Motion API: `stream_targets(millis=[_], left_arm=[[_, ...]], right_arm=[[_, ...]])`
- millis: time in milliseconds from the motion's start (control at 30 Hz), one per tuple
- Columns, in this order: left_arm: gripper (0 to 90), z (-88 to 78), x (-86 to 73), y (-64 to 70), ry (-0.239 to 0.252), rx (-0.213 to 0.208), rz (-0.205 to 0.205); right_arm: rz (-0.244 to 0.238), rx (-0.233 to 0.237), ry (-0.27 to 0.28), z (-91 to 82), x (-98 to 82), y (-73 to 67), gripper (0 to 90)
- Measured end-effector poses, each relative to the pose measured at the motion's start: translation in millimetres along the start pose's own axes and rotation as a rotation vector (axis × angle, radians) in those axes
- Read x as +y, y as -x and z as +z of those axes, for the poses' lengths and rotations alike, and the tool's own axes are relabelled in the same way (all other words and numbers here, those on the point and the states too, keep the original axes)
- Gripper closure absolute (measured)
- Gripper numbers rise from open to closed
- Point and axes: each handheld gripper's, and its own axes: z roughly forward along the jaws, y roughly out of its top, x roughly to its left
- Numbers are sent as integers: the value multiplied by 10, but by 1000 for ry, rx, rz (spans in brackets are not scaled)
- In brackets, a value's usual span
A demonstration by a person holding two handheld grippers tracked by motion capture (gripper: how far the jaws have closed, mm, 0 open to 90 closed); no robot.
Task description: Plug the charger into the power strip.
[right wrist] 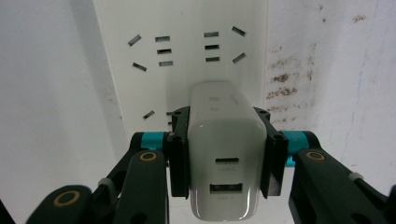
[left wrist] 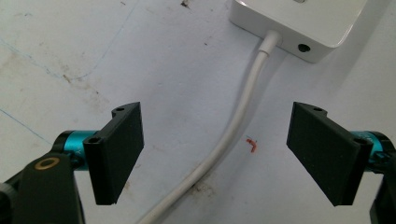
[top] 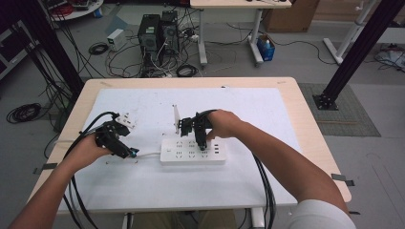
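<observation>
A white power strip point(top: 192, 151) lies flat on the white mat, its sockets point(right wrist: 187, 51) facing up in the right gripper view. My right gripper point(top: 201, 139) point(right wrist: 224, 123) points down over the strip, shut on a white USB charger block point(right wrist: 224, 158). I cannot tell whether the block's prongs sit in a socket. My left gripper point(top: 128, 151) point(left wrist: 215, 112) rests low at the strip's left end, open. The strip's white cable point(left wrist: 236, 123) runs between its fingers point(left wrist: 119, 149) without touching them, up to the strip's end point(left wrist: 322, 28).
A small white plug point(top: 126, 119) lies behind my left hand. A thin white upright piece point(top: 175, 118) stands just behind the strip. Black gripper cables trail off the table's front edge. On the floor beyond the table are computer towers point(top: 157, 31) and loose wires.
</observation>
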Motion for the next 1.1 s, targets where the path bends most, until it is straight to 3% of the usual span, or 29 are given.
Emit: stream_targets(millis=[100, 133, 167, 233, 300, 367, 433, 467, 567, 733, 867, 1100], left_arm=[[190, 0, -3, -9, -8, 1, 1], [190, 2, -5, -11, -5, 0, -1], [190, 4, -8, -10, 1, 3, -6], [190, 7, -6, -22, -2, 3, -9], [190, 2, -2, -19, 5, 4, -11], [190, -10, -2, -8, 12, 5, -16], [190, -25, -10, -4, 10, 10, -11], [189, -30, -18, -3, 7, 10, -12], [190, -38, -31, -17, 7, 14, -17], [190, -34, -32, 1, 2, 11, -13], [190, -15, -35, -6, 3, 7, -13], [190, -19, -48, -21, 3, 7, -18]], right_arm=[[7, 22, 4, 2, -9, 34, 628], [-24, -9, -8, 3, 12, -20, 628], [-24, -9, -8, 3, 12, -20, 628], [-72, -72, -46, 25, 55, -125, 629], [-75, -85, -55, 33, 59, -141, 629], [-38, -39, -36, 30, 44, -62, 628], [10, 35, 1, 37, 5, 60, 625], [17, 42, 6, 44, 5, 69, 625], [-14, -20, -25, 64, 38, -35, 627], [14, 51, 9, 64, -2, 77, 625], [-20, 5, 11, 75, 0, 11, 626], [20, 39, 18, 74, -10, 53, 622]])
